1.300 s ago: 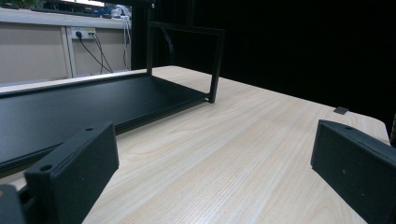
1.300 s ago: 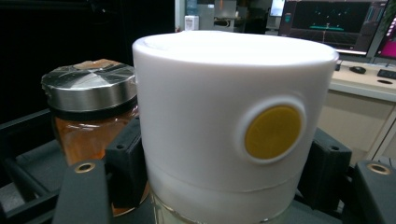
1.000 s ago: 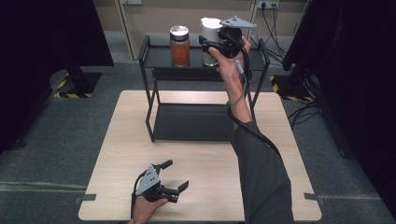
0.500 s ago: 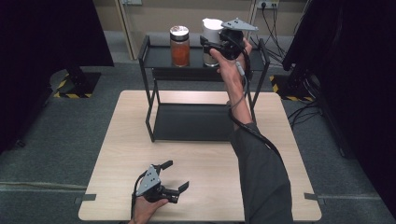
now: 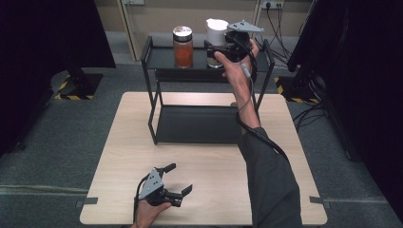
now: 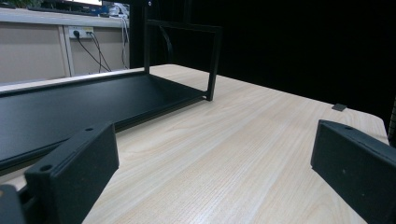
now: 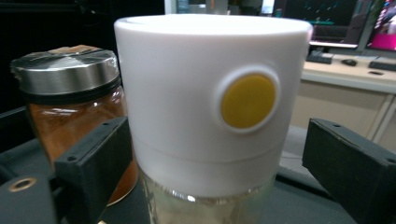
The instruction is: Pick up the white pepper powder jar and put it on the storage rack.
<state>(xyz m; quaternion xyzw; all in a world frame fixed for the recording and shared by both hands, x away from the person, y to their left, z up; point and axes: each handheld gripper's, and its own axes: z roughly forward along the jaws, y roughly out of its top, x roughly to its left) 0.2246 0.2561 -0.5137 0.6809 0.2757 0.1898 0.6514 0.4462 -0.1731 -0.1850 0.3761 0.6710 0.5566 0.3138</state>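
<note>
A clear jar with a tall white lid (image 5: 216,31) bearing a yellow dot (image 7: 247,100) stands on the top shelf of a black rack (image 5: 161,58). My right gripper (image 5: 212,50) is level with it, and the jar (image 7: 187,93) sits between its jaws. They have just been opening: the right pad (image 7: 350,172) stands clear of the jar and the left one is close beside it. Near the table's front edge my left gripper (image 5: 180,177) rests open, with bare wood between its jaws (image 6: 215,163).
A glass jar of orange-brown powder with a metal lid (image 5: 183,47) stands just left of the white-lidded jar (image 7: 70,107). The rack's lower shelf (image 5: 199,124) lies on the light wooden table (image 5: 214,166). Dark screens flank the table, with cables behind.
Both hands keep their places. The right gripper's jaws look a little wider around the white-lidded jar than before.
</note>
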